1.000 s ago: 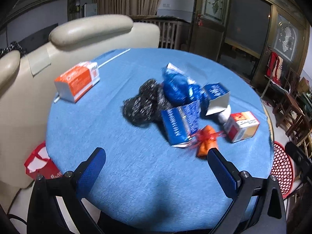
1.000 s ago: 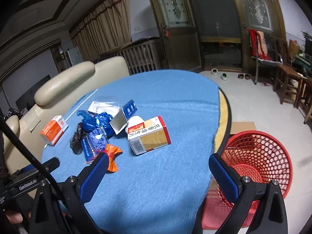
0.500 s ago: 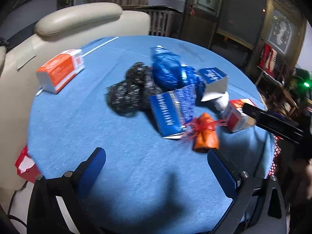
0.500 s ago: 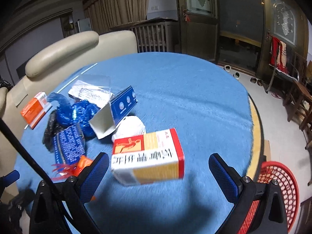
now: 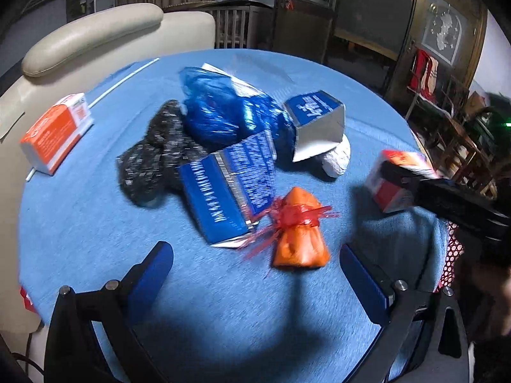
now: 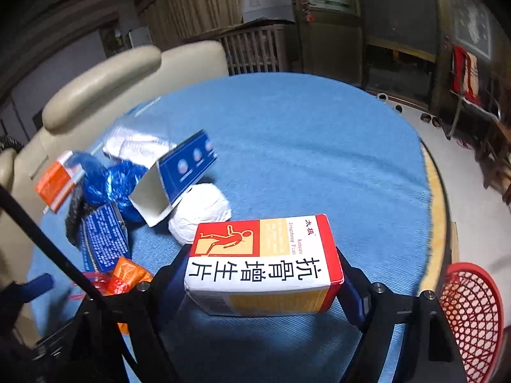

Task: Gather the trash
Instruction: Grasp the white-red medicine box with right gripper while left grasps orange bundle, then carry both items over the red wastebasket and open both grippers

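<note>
Trash lies on a round table with a blue cloth [image 5: 80, 229]. In the left wrist view my left gripper [image 5: 255, 274] is open and empty, just short of an orange pouch tied with red ribbon [image 5: 298, 239]. Beyond it lie a blue carton [image 5: 230, 188], a black bag [image 5: 153, 156], a blue plastic bag [image 5: 217, 111] and a white wad [image 5: 335, 159]. In the right wrist view my right gripper [image 6: 262, 274] has its fingers against both ends of the red-and-white medicine box [image 6: 262, 265], which also shows in the left wrist view [image 5: 389, 178].
A red mesh basket [image 6: 472, 316] stands on the floor at the right, below the table edge. An orange-and-white box [image 5: 54, 134] lies at the table's left, near a cream sofa [image 5: 95, 32]. An open blue-and-silver carton [image 6: 175, 175] leans on the white wad [image 6: 201, 214].
My right gripper moved forward and closed around the medicine box. My left gripper came closer to the orange pouch.
</note>
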### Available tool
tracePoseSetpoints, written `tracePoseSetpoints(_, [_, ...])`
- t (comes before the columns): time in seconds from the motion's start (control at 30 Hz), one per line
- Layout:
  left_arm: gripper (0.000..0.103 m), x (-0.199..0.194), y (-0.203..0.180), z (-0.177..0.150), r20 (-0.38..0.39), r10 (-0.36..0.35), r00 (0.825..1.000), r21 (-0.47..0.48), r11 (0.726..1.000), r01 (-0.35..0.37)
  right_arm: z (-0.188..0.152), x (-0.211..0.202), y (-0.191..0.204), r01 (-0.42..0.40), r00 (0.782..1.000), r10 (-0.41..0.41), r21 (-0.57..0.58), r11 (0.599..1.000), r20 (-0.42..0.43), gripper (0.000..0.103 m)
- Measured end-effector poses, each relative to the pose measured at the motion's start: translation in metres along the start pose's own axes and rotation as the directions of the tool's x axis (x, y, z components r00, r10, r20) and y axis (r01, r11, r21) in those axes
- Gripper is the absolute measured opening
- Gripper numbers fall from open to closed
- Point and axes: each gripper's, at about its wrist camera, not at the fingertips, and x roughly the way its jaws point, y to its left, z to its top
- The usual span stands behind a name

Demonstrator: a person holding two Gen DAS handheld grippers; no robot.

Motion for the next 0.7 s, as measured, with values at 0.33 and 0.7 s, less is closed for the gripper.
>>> tracePoseSetpoints(0.33, [0.038,0.038,-0.031,0.009,-0.075,0.029,0.997,0.095,0.995,-0.022,-0.012,-0.066,-0.04,-0.037,0.994,0.021,0.15,0.988,0.11,0.083])
tracePoseSetpoints(0.7, [0.036,-0.014,-0.063,0.008,0.004,-0.066,0.998,0.163,0.985,0.065,-0.047,-0.107,-0.087,0.001,0.989,-0.039,0.258,0.966,0.142,0.083])
